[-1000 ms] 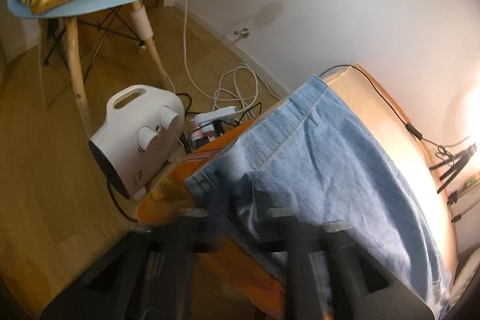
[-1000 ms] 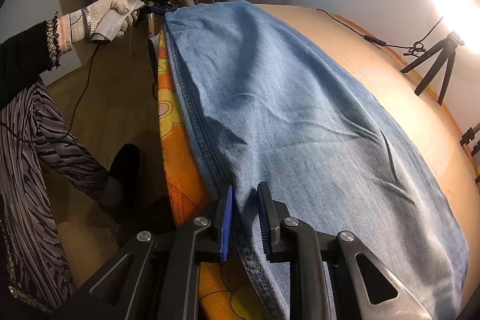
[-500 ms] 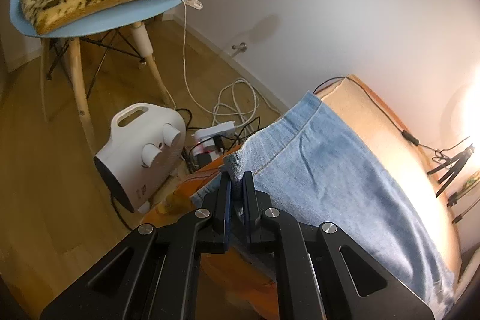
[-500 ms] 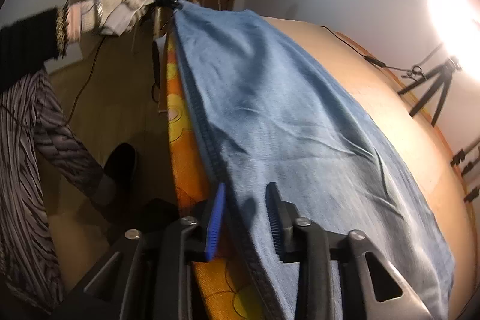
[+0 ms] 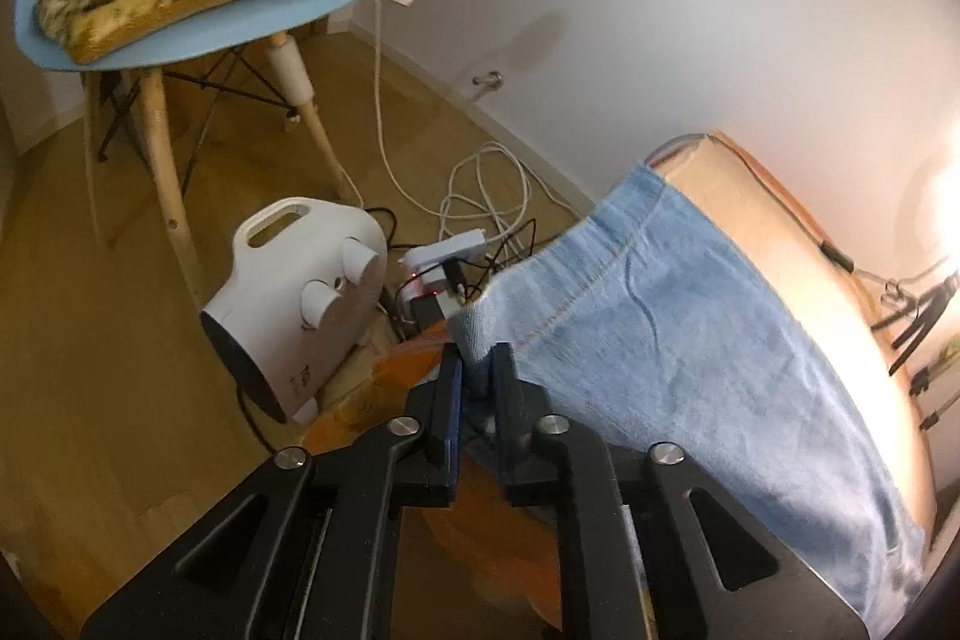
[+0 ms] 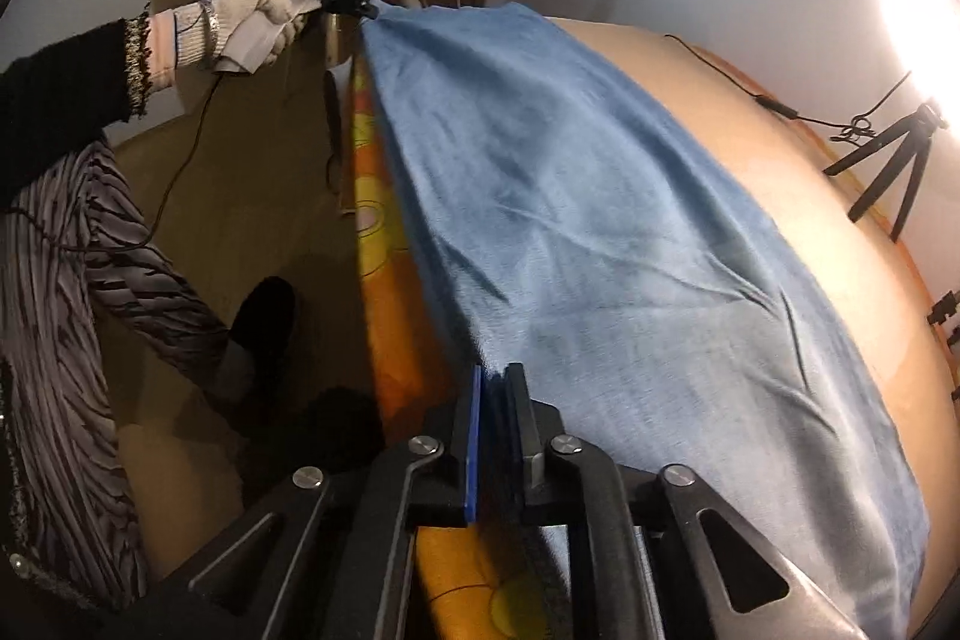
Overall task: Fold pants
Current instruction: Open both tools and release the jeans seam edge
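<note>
one pair of pants (image 6: 600,232), two grippers, one chair (image 5: 180,9), one heater (image 5: 300,304)

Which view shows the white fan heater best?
The left wrist view. The fan heater stands whole and unblocked on the floor there, with its handle and two knobs showing, beside the power strip. The right wrist view shows nothing of it; it looks along the jeans instead.

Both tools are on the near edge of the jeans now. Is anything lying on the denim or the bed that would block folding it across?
Nothing visible does. The jeans lie bare, the bed beyond them too; only a tripod and a cable sit near the far edge.
</note>
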`<state>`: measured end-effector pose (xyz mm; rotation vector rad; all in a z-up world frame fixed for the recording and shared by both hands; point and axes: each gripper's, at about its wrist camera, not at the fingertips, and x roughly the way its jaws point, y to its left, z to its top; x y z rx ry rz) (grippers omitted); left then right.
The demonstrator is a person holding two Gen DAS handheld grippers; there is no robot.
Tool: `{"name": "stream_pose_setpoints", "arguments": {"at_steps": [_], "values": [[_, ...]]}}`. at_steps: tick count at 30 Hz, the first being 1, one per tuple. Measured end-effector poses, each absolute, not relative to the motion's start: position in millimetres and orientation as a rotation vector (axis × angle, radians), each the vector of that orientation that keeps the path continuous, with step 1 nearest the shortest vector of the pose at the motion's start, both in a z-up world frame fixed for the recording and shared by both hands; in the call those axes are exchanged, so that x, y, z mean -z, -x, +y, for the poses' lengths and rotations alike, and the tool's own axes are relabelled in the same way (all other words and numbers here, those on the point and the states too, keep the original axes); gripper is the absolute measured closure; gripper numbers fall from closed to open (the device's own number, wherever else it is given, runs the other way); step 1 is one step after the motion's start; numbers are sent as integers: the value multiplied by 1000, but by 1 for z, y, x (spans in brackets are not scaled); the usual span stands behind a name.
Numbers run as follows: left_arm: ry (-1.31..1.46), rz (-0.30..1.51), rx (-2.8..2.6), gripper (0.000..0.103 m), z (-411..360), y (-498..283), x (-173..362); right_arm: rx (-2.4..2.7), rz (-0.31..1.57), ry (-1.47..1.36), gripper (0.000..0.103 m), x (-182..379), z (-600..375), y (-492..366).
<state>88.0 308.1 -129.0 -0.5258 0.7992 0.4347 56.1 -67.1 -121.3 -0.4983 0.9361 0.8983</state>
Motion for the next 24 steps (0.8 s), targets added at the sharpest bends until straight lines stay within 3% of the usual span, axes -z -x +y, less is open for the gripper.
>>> {"name": "stream_pose_setpoints", "arguments": {"at_steps": [3,7,13,24], "values": [[606,766,-446,80,322,-75,124,-896,942,425,83,115,-76,-64],[745,752,-425,57,334,-63,134,-869,913,395,78,107,-80,-70],[899,760,-395,56,338,-65,152,-875,911,404,77,110,-75,-70],[936,743,-393,59,328,-73,158,-842,910,401,77,107,-74,-69]]}}
